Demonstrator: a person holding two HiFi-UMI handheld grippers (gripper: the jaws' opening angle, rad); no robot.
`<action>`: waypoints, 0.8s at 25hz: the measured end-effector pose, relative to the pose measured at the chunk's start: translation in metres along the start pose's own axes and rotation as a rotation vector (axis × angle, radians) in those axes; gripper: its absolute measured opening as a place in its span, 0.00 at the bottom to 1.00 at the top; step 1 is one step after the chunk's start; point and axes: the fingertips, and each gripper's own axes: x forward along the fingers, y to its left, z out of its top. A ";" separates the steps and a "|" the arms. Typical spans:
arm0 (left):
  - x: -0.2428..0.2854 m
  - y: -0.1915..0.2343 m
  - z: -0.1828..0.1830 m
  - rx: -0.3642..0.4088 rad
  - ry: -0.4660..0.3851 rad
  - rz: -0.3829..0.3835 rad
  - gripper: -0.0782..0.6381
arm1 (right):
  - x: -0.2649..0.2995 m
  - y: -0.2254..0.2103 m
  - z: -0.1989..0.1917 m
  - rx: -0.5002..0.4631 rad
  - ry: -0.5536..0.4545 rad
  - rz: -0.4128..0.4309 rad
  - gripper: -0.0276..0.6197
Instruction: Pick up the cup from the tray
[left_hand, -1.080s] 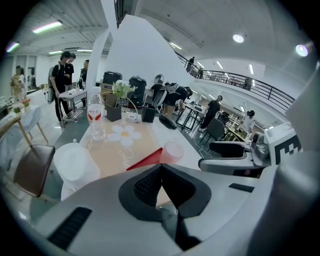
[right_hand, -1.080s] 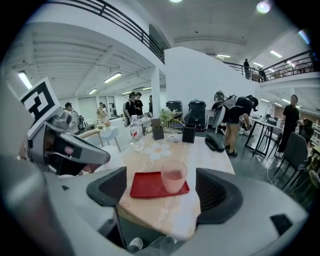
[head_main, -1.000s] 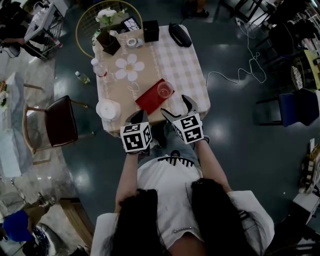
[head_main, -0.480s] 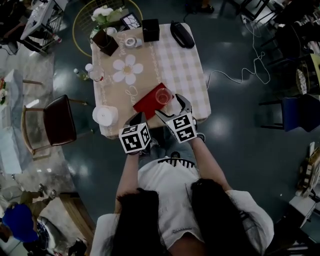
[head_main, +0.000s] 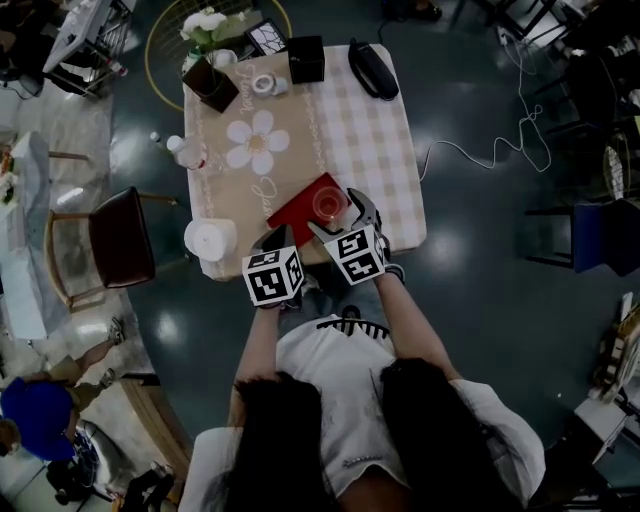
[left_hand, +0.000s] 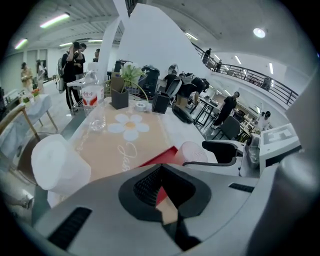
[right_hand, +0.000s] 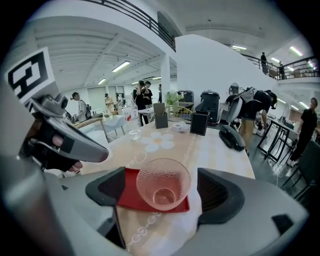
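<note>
Left hand-held gripper, jaws closed on nothing, just beside right hand-held gripper, jaws apart, flanking without touching the clear cup, upright on red tray at the near edge of the checked surface.

Cup on red tray, between parted jaws.

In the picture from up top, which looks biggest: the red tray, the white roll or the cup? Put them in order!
1. red tray: biggest.
2. white roll: somewhat smaller than the tray.
3. cup: smallest, standing on the tray.
All three are about equally far from the camera, so nearness hardly changes the order.
</note>
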 end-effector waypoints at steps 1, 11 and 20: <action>0.002 0.000 -0.001 -0.010 0.010 0.003 0.12 | 0.004 0.000 -0.001 -0.007 0.007 0.002 0.71; 0.014 0.009 -0.018 -0.049 0.070 0.037 0.12 | 0.029 -0.003 -0.017 0.020 0.057 -0.001 0.71; 0.020 0.015 -0.020 -0.044 0.103 0.076 0.12 | 0.037 -0.006 -0.019 -0.013 0.094 0.003 0.70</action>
